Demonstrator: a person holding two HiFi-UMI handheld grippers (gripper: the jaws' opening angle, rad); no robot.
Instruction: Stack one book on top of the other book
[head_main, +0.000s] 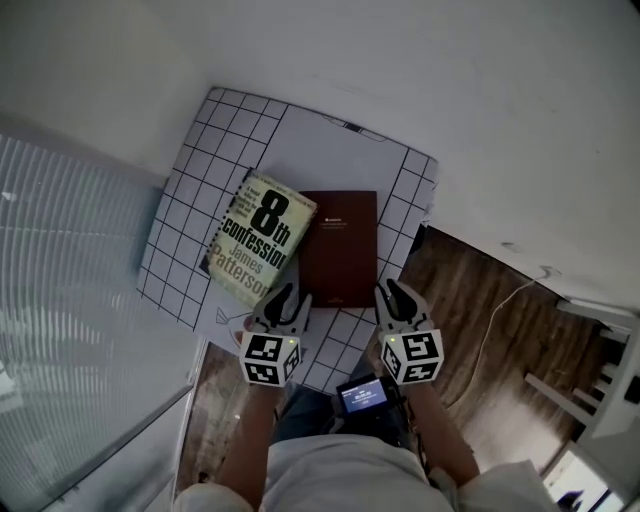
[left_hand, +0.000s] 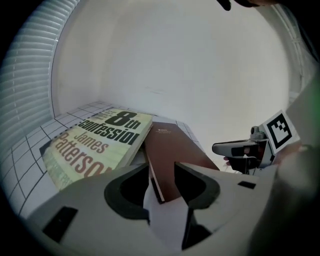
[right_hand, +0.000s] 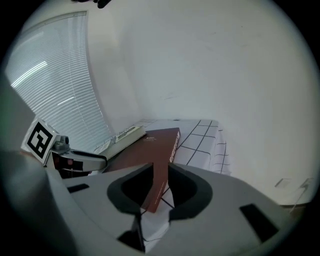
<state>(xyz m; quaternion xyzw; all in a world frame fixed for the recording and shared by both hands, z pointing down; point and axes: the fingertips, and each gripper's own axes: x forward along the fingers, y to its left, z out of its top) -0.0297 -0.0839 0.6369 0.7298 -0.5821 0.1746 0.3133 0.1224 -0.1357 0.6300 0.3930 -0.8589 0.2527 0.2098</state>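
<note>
Books, two: one brown book (head_main: 339, 247) lies flat on the gridded sheet (head_main: 180, 215), and one paperback (head_main: 262, 236) lies angled against its left edge.
Grippers, two: your left gripper (head_main: 290, 297) and right gripper (head_main: 392, 292) tilt down at the brown book's near corners. Both sets of jaws are released, with a corner in each gap and the pads not pressing.

SUPPORT: table (head_main: 418, 185), draped in white grid sheet (head_main: 188, 225) | ON SHEET: green book (head_main: 262, 238), left, skewed; brown book (head_main: 340, 250), right, flat, near front edge | CONTACT: green book's right edge overlaps brown book's left edge
</note>
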